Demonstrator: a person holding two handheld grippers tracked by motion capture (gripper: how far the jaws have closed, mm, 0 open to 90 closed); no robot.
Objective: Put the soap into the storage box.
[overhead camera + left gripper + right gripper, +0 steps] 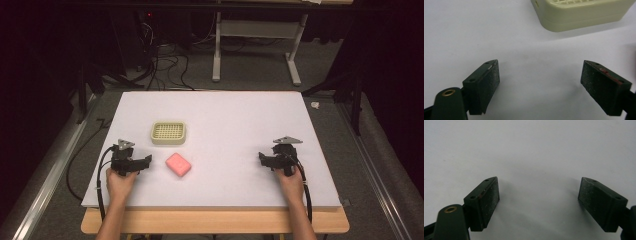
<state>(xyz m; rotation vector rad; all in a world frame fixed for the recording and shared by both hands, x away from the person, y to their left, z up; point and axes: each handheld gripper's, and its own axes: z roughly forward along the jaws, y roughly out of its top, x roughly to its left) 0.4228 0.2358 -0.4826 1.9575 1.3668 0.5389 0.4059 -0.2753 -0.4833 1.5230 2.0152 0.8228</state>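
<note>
A pink soap bar (178,164) lies on the white board (235,120), a little in front of a cream slotted soap dish (169,133). My left gripper (131,157) rests near the board's front left, just left of the soap. In the left gripper view its jaws (540,72) stand wide apart over bare board, open, with the dish's (579,15) near wall ahead and to the right. Held at the front right, my right gripper (278,157) is far from both objects. Its jaws (539,191) are open with only white surface between them.
The board sits on a wooden table whose edge (215,220) shows at the front. Beyond the far edge are cables (160,65) on the floor and the legs of a white stand (255,55). Metal rails run along both sides.
</note>
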